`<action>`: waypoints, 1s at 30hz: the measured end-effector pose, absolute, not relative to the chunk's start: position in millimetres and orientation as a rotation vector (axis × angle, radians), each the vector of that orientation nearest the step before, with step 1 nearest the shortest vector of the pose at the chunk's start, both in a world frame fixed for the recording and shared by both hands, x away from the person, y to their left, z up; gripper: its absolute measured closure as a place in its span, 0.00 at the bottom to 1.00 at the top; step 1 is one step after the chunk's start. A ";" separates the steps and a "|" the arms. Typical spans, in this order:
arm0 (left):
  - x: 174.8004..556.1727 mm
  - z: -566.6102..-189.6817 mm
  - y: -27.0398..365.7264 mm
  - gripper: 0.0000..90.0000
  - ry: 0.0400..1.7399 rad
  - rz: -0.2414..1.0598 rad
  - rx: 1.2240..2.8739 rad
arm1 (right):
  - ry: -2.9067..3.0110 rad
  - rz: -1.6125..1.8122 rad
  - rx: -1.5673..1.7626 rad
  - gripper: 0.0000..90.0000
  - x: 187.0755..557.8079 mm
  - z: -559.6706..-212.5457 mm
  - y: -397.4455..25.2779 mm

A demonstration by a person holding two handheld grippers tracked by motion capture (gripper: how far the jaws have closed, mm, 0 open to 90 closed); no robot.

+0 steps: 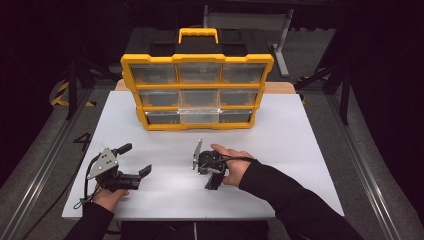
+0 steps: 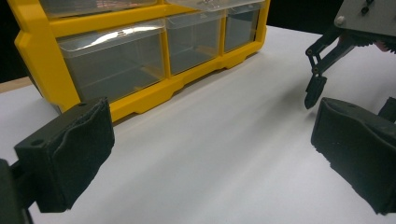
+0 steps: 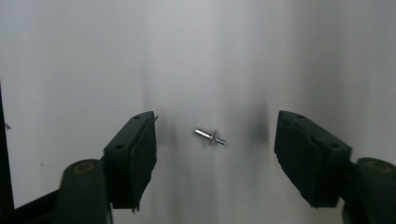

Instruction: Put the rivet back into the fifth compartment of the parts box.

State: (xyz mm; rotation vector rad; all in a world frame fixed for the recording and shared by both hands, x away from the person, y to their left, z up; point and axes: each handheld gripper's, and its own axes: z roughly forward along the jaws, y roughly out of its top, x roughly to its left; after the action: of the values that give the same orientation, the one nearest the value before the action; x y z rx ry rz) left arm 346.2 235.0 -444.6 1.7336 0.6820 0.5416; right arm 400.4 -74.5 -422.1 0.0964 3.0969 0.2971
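— So, where is the small silver metal rivet [image 3: 210, 136]?
— Lying flat on the white table top [image 1: 300, 150], midway between the spread jaws of the right gripper [image 3: 215, 154], touching neither pad. That claw is released and points down at the table.
— And the left gripper [image 1: 136, 160]?
— Also released, holding nothing, resting low on the table with its jaws wide apart. It faces the yellow plastic organiser with clear drawers [image 2: 140, 60], which stands at the far side, well apart from the rivet.
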 end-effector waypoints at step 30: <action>346.2 -444.9 234.4 0.00 0.681 0.542 1.732 | 3.120 0.281 0.104 0.92 398.8 -394.0 -70.6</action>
State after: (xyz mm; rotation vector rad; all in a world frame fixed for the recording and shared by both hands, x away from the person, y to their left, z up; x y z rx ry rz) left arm 346.2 234.4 -444.9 1.7325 0.6815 0.5417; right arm 398.8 -70.6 -394.0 0.1035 3.1201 0.2808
